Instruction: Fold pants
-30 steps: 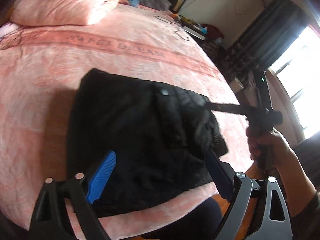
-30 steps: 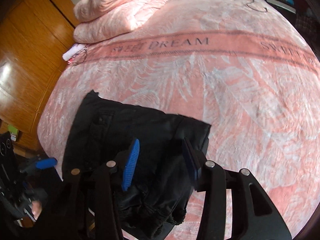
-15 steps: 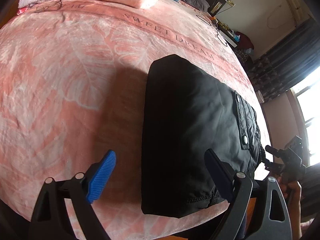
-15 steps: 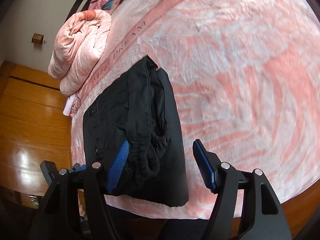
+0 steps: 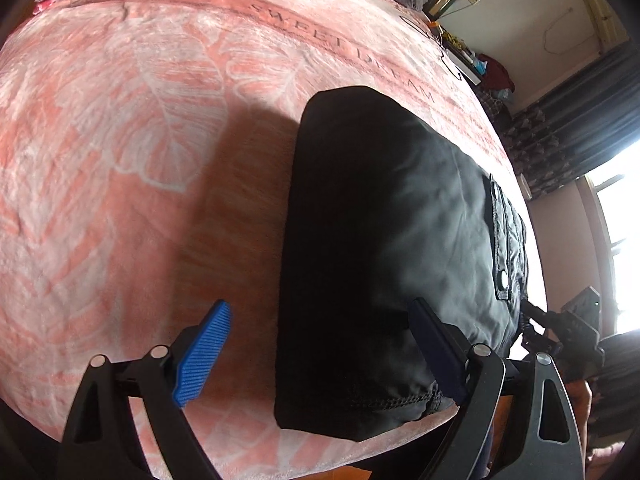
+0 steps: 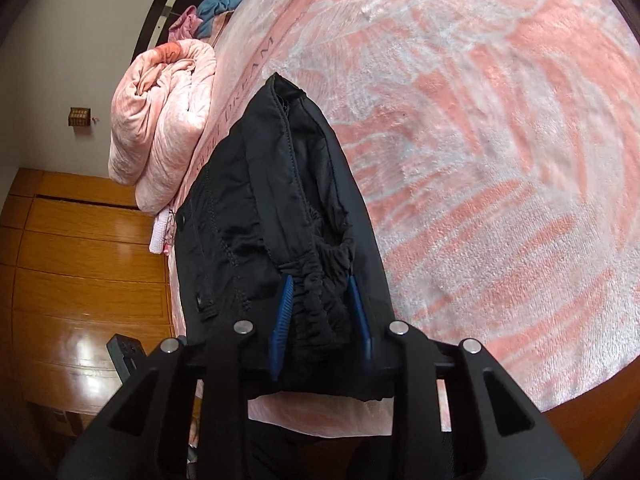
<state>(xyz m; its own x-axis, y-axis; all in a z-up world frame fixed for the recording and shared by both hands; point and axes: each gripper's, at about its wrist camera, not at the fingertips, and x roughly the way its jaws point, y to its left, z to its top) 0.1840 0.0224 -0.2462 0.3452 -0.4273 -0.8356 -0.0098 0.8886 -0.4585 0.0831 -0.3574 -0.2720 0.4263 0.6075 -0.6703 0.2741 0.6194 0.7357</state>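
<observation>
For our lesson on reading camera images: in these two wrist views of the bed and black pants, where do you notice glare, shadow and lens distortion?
Left wrist view: the window is blown out white, the pants cast a shadow leftward on the pink blanket, and the bed bulges. Right wrist view: the wooden wardrobe shows glare and the blanket curves.

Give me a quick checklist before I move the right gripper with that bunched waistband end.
1. Right gripper around the gathered waistband: ok, fabric sits between the closing jaws.
2. Grip firm: cannot tell, jaws are closing.
3. Left gripper free of cloth: ok, open, blue fingers wide apart.
4. Black pants folded flat on the pink blanket: ok.
5. Pants clear of the bed edge: not ok, the near end lies at the edge.
6. Rolled duvet out of the way: ok.
</observation>
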